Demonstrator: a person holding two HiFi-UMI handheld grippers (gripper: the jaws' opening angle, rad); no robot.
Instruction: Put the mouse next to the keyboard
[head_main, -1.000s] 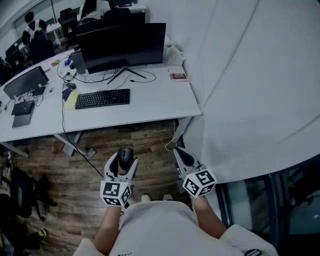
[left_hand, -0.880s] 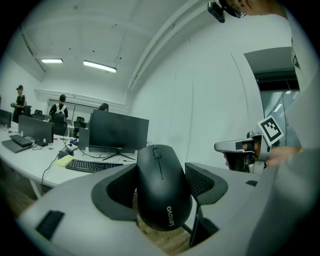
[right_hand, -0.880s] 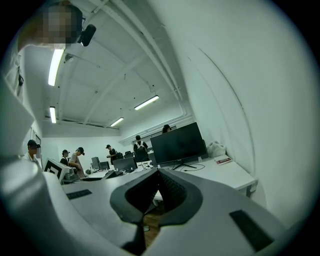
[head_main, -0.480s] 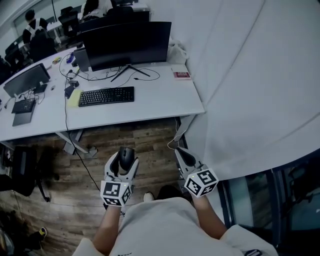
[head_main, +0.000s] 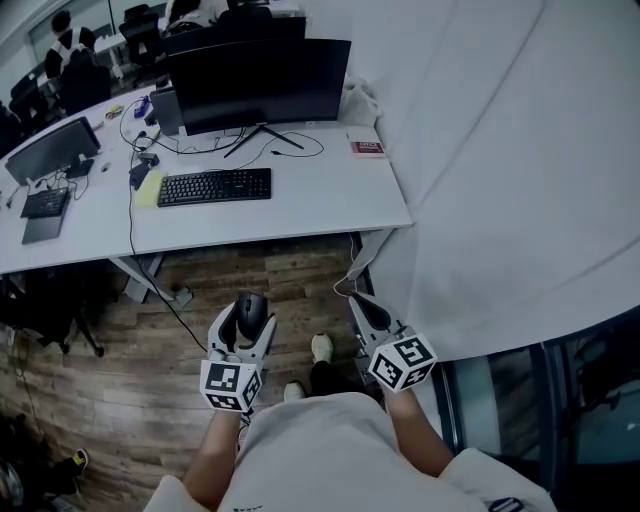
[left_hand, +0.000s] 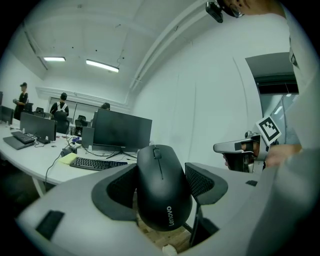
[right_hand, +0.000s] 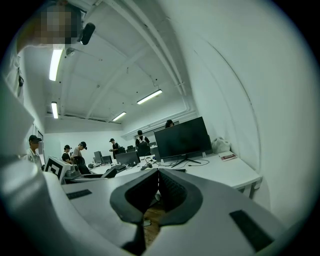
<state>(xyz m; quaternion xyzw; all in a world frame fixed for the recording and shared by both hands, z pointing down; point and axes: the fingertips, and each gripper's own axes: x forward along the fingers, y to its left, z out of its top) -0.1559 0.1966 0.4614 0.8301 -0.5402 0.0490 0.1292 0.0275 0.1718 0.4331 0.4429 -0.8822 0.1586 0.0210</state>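
A black mouse (head_main: 250, 316) (left_hand: 162, 189) sits between the pads of my left gripper (head_main: 245, 322) (left_hand: 161, 185), which is shut on it above the wooden floor. My right gripper (head_main: 364, 308) (right_hand: 156, 190) hangs beside it with its pads pressed together and nothing between them. The black keyboard (head_main: 214, 187) (left_hand: 96, 164) lies on the white desk (head_main: 330, 205) ahead, in front of a dark monitor (head_main: 262, 80) (left_hand: 122, 131). Both grippers are short of the desk's front edge.
A small red box (head_main: 366, 148) lies on the desk right of the monitor stand. Cables trail from the desk to the floor (head_main: 190, 330). A white curtain (head_main: 500, 170) fills the right side. More desks, monitors and people are at the far left. My shoes (head_main: 320, 348) show below.
The desk and keyboard have shifted slightly in the head view as I step forward; a shoe now shows between the grippers. The left gripper keeps the mouse.
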